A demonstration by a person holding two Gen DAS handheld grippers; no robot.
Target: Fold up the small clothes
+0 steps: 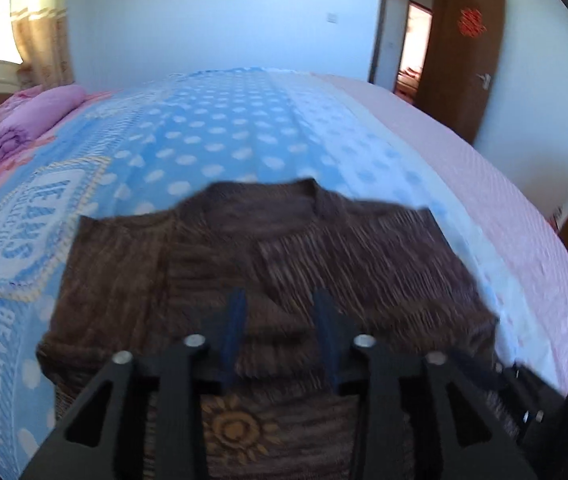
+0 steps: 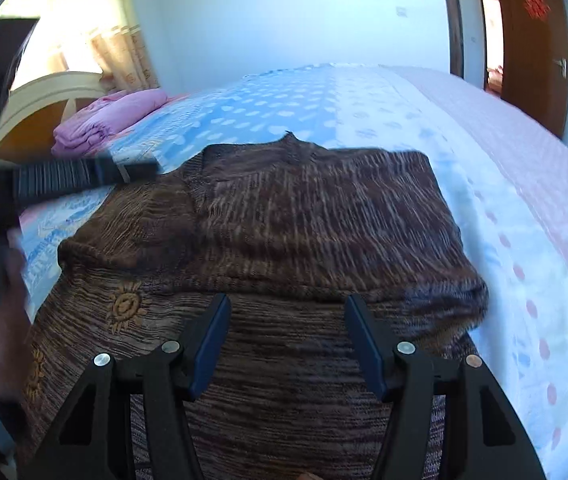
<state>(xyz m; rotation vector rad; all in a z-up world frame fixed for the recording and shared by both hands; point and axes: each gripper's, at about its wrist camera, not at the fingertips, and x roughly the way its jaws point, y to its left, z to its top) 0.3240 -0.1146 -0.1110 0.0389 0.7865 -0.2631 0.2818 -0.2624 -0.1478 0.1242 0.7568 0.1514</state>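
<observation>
A dark brown knitted sweater (image 1: 284, 248) with small orange sun motifs is lying spread on a bed covered by a light blue bedsheet (image 1: 219, 128) with white polka dots and a printed lettered badge, the neckline lying at the far side and both side parts lying folded inward over the body. The left gripper (image 1: 281, 304), black with blue finger pads, is hovering over the lower middle of the sweater with its jaws standing apart and nothing between them; the view is blurred, so whether the tips are touching the knit cannot be told. The right gripper (image 2: 287, 312) is also standing wide, its blue pads (image 2: 211, 344) sitting apart above the sweater's lower body, just in front of the edge of a folded-over flap, and gripping nothing. In the right wrist view, the left gripper is showing as a dark blurred bar at the left edge, above the sweater's left shoulder. A folded pink-purple blanket (image 1: 23, 124) is resting at the far left of the bed, near a cream headboard (image 2: 51, 92) and beige curtains (image 1: 43, 40). A pale pink strip of bedding (image 1: 484, 208) is running along the right side, and a brown wooden door (image 1: 464, 60) is standing open in the far right corner.
</observation>
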